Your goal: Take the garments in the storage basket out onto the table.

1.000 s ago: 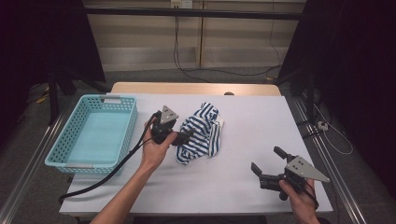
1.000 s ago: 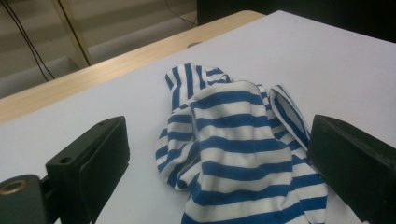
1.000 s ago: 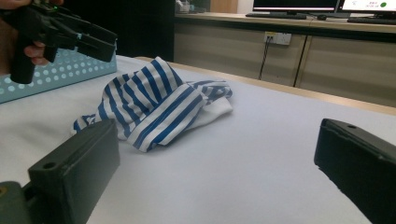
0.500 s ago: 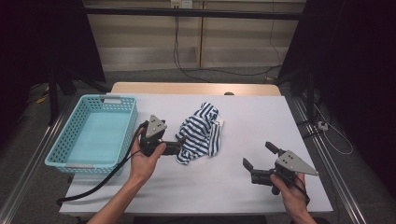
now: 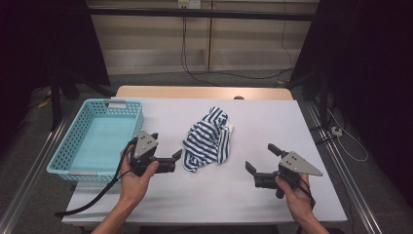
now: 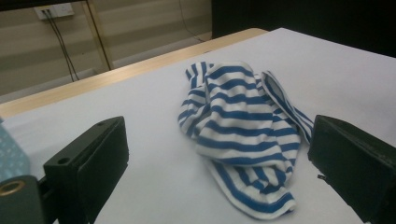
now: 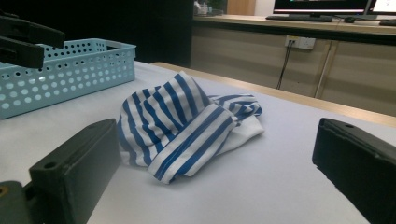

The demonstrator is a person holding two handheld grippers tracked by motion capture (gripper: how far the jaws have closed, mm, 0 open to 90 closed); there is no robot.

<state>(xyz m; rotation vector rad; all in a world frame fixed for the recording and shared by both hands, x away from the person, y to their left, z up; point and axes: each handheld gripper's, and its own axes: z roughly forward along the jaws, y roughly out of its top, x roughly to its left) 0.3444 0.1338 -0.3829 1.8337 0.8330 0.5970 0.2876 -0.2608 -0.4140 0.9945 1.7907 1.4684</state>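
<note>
Left gripper [image 5: 168, 161] has backed off the striped cloth [image 5: 208, 140] toward the basket [image 5: 78, 146]; right gripper [image 5: 258, 168] edged inward; both jaws wide open, empty; cloth sits crumpled mid-desk [image 5: 292, 122], ungrasped; pickup yet to start.

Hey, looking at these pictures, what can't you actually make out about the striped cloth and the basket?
- Striped cloth: crumpled, so its own folds hide what garment it is, in every view.
- Basket: cut off by the left edge in the right gripper view; its inside is hidden behind its wall.
- Basket: a mere corner at the left edge in the left gripper view.
</note>
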